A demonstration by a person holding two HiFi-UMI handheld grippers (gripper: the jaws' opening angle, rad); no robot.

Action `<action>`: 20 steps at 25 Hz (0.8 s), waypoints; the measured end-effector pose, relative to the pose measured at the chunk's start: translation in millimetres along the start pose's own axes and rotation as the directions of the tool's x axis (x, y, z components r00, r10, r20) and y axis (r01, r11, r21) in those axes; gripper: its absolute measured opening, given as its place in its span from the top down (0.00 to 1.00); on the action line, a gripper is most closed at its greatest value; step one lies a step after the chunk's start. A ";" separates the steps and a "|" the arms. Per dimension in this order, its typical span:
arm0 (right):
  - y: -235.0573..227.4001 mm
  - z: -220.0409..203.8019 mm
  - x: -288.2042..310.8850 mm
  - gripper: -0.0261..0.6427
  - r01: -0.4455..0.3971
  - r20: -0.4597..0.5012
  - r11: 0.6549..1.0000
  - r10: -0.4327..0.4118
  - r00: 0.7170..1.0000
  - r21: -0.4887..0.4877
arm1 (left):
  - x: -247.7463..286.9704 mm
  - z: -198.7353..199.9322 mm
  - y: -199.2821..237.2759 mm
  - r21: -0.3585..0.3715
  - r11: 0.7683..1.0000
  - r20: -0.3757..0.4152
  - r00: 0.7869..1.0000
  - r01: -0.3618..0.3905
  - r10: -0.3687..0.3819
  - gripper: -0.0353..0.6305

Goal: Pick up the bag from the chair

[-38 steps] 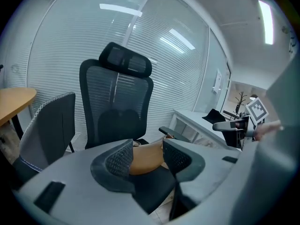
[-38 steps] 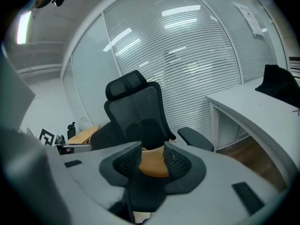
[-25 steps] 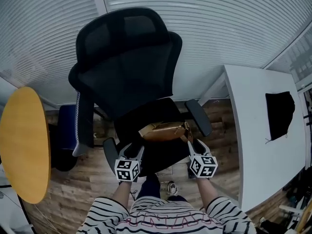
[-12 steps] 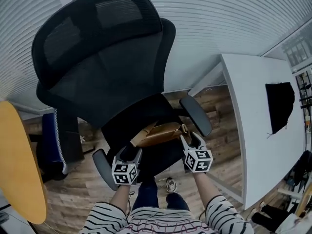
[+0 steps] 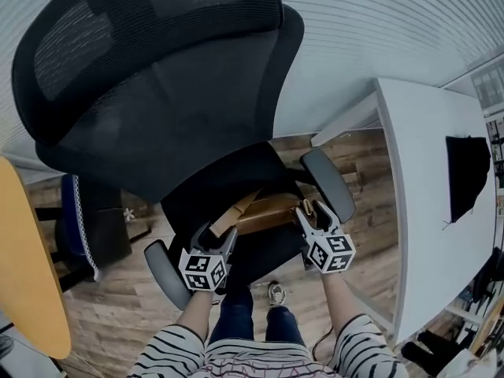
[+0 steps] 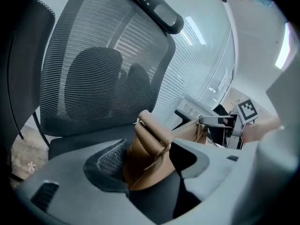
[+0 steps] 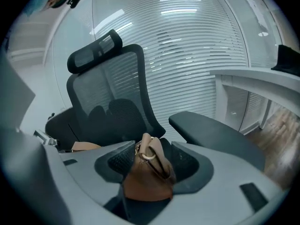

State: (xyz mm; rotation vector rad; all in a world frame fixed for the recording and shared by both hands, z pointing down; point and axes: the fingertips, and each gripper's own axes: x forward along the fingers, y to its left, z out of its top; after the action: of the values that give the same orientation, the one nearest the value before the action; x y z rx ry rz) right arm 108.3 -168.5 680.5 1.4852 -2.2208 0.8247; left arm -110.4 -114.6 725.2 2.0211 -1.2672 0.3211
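Observation:
A brown leather bag [image 5: 269, 210] lies across the seat of a black mesh office chair [image 5: 157, 93]. My left gripper [image 5: 214, 236] is at the bag's left end, shut on a folded brown flap [image 6: 149, 146]. At the bag's right end my right gripper [image 5: 309, 211] is shut on the part with a metal ring [image 7: 148, 155]. In the left gripper view the right gripper [image 6: 224, 123] shows beyond the bag. Most of the bag's underside is hidden.
The chair's armrests [image 5: 327, 181] [image 5: 161, 272] flank both grippers. A white desk [image 5: 425, 211] with a black cloth [image 5: 468, 176] stands to the right, a yellow round table [image 5: 24, 274] to the left. White blinds [image 5: 370, 22] run behind the chair, and the floor [image 5: 118, 321] is wooden.
The head view has moved closer over the chair, whose back now fills more of the picture. Both grippers stay at the bag's two ends.

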 end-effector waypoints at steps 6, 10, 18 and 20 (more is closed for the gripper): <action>2.1 -0.2 4.8 0.61 -0.115 0.028 0.992 0.114 0.993 0.052 | 8.1 3.8 1.3 -0.024 1.000 0.030 0.999 0.013 -0.012 0.56; 5.2 -4.2 8.2 0.65 -0.150 0.043 0.984 0.147 0.988 0.095 | 9.4 2.8 5.8 -0.048 0.999 0.034 0.999 0.003 -0.001 0.56; 4.3 -6.2 4.8 0.75 -0.041 -0.005 0.998 0.041 0.999 0.053 | 8.5 2.4 -1.3 -0.061 0.998 -0.021 1.000 0.007 -0.008 0.64; 3.5 -5.3 0.9 0.75 -0.025 -0.015 0.998 0.026 1.000 0.049 | 5.7 3.7 -6.0 -0.062 0.998 -0.018 1.000 -0.002 0.001 0.65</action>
State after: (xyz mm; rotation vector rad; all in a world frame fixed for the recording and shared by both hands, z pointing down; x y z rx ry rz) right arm 104.5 -164.8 684.2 1.4697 -2.2275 0.9019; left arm -103.1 -119.4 723.1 1.9607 -1.2525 0.2969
